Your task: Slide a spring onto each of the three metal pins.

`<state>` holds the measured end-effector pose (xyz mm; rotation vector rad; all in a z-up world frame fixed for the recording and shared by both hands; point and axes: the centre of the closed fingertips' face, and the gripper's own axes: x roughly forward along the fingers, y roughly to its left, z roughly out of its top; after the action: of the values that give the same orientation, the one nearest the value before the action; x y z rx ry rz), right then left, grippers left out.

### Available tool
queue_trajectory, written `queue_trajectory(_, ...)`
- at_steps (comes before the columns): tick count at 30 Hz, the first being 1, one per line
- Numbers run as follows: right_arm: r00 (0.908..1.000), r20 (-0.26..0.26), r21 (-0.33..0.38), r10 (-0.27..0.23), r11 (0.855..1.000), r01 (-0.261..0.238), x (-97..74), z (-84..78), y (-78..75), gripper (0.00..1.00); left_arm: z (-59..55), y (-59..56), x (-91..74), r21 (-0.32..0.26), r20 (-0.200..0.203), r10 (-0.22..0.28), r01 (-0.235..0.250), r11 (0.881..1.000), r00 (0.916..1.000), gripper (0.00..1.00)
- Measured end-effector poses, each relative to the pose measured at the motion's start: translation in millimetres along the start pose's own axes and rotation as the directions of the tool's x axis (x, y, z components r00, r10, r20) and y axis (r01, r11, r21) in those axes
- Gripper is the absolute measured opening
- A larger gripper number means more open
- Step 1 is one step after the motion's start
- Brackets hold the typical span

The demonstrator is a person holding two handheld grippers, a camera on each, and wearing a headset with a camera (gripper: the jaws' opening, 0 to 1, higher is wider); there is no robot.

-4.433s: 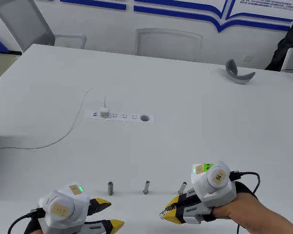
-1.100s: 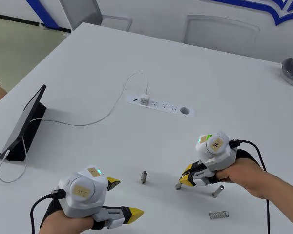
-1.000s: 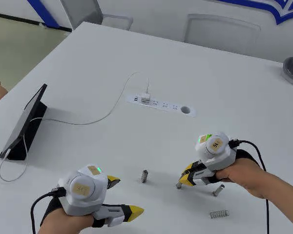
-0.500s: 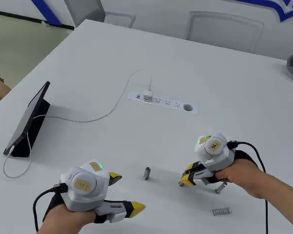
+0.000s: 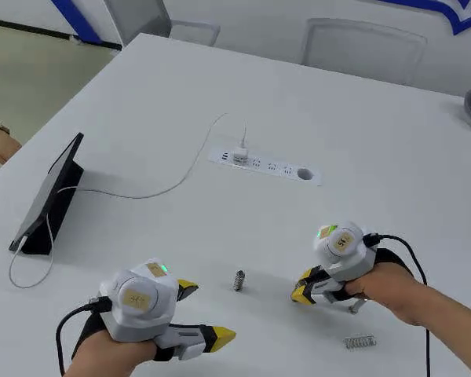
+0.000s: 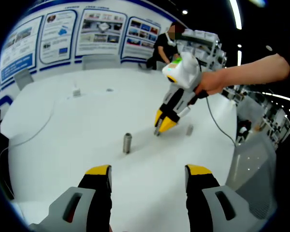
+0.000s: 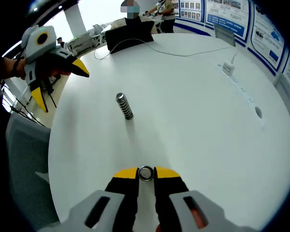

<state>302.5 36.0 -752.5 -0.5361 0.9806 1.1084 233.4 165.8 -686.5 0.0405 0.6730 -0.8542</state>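
One loose spring (image 5: pixel 360 342), in the right gripper (image 5: pixel 302 294) jaws 4.4 s ago, now lies on the white table (image 5: pixel 220 94) at its 5 o'clock; those jaws now pinch the middle pin (image 7: pixel 145 173); left gripper (image 5: pixel 206 312) spread, empty; sprung pin (image 5: pixel 239 280) at 9 o'clock, third pin (image 6: pixel 189 129) at 3; likely two pins left to do; power strip (image 5: pixel 265 166) at 12, tablet (image 5: pixel 49 196) at 10, chairs (image 5: pixel 361 47) beyond.
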Motion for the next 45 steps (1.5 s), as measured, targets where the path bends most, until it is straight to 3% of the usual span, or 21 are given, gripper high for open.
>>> queue_trajectory(6,1.0000,-0.001,0.010,-0.007,1.000,0.007,0.5,-2.0,1.4,0.15,-0.2,-0.3,-0.7,0.000,0.000,0.002,-0.002,1.000,1.0000,0.63)
queue_trajectory(9,1.0000,-0.006,0.026,-0.002,1.000,0.002,-1.3,-3.8,3.6,0.22,0.4,0.7,-1.1,-0.004,0.004,0.004,-0.004,1.000,1.0000,0.62)
queue_trajectory(13,0.9995,-0.007,0.028,-0.031,0.999,0.031,-5.6,-7.3,0.8,0.26,0.4,0.9,-1.2,-0.007,0.007,0.005,-0.005,1.000,1.0000,0.62)
queue_trajectory(20,0.9980,0.024,0.096,-0.058,0.994,0.056,-12.8,-11.2,2.1,0.39,1.8,-1.8,-2.5,-0.011,0.013,-0.001,0.001,1.000,0.9999,0.63)
queue_trajectory(28,0.9964,0.019,0.094,-0.083,0.992,0.081,-18.5,-18.4,11.4,0.48,3.0,-5.8,-3.2,-0.009,0.015,-0.009,0.009,1.000,0.9998,0.63)
queue_trajectory(45,0.9913,0.041,0.116,-0.125,0.986,0.120,-27.4,-33.5,28.6,0.54,4.4,-17.8,1.1,0.001,0.009,-0.029,0.029,1.000,0.9995,0.64)
